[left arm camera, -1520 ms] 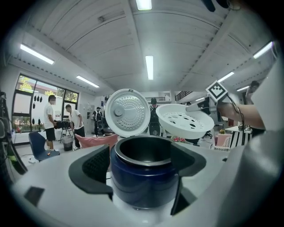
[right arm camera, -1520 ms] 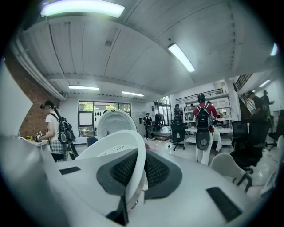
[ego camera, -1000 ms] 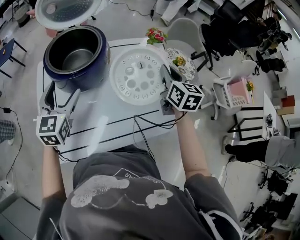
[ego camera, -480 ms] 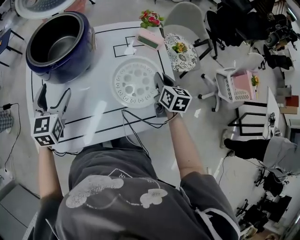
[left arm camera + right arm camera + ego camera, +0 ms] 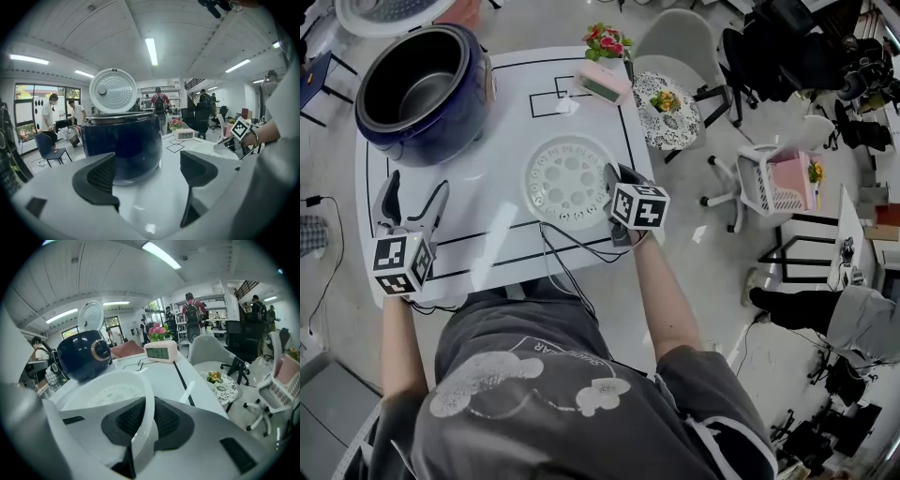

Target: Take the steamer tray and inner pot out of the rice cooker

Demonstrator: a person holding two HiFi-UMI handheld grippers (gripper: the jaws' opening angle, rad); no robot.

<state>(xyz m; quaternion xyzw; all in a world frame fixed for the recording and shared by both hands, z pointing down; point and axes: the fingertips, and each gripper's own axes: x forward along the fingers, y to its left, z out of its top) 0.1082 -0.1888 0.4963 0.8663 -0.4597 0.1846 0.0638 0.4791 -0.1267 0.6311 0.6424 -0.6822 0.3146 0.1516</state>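
Observation:
The dark blue rice cooker (image 5: 427,84) stands at the table's far left corner with its lid (image 5: 389,11) swung up, and the metal inner pot (image 5: 417,94) sits inside it. The white perforated steamer tray (image 5: 567,178) is low over the middle of the white table (image 5: 502,234). My right gripper (image 5: 611,180) is shut on the tray's right rim; in the right gripper view the rim (image 5: 146,413) is pinched between the pads. My left gripper (image 5: 414,189) hangs open and holds nothing, in front of the cooker (image 5: 124,140), which fills the space between its fingers (image 5: 101,180).
A pink clock (image 5: 602,82) and a flower pot (image 5: 607,42) stand at the table's far edge. Cables (image 5: 572,253) trail over the near edge. A small round patterned table (image 5: 666,112), chairs and a white cart (image 5: 769,183) are to the right. People stand in the background.
My right gripper has come down with the steamer tray, from above the table's right part to low over its middle. The left gripper sank a little and stayed open.

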